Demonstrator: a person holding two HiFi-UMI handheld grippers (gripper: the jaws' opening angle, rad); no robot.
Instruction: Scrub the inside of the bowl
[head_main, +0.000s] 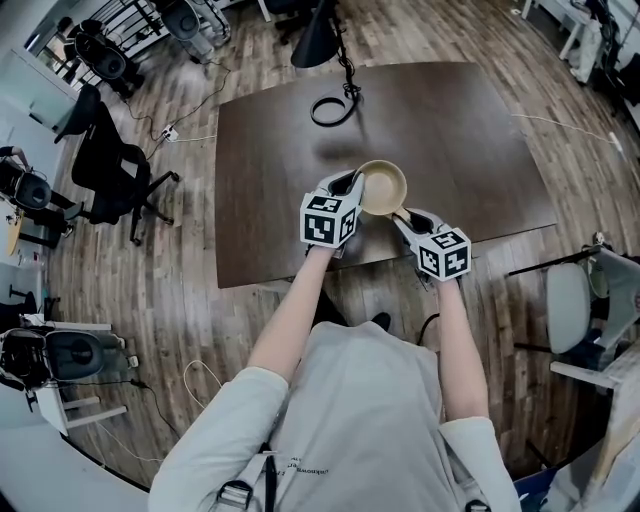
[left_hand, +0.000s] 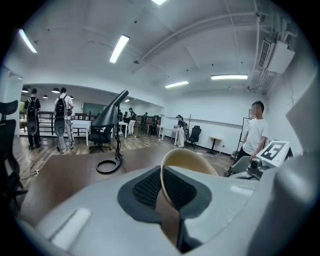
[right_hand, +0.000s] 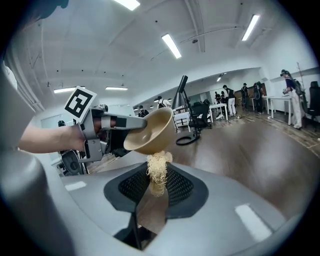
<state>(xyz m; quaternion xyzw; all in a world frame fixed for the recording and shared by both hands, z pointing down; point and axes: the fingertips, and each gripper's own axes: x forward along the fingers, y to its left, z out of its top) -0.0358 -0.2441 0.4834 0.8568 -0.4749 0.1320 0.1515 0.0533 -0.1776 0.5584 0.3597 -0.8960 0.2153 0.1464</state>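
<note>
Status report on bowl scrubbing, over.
Left gripper shut on tan round bowl, at rim. Right gripper shut on pale fibrous scrubber, under bowl, not inside. Nothing blocking.

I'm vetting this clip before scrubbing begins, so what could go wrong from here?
1. The left gripper pinches the bowl only at its rim, held off the table; scrubbing pressure might twist it loose.
2. The scrubber in the right gripper meets the bowl's outer underside, so a stroke from here may miss the inside.
</note>
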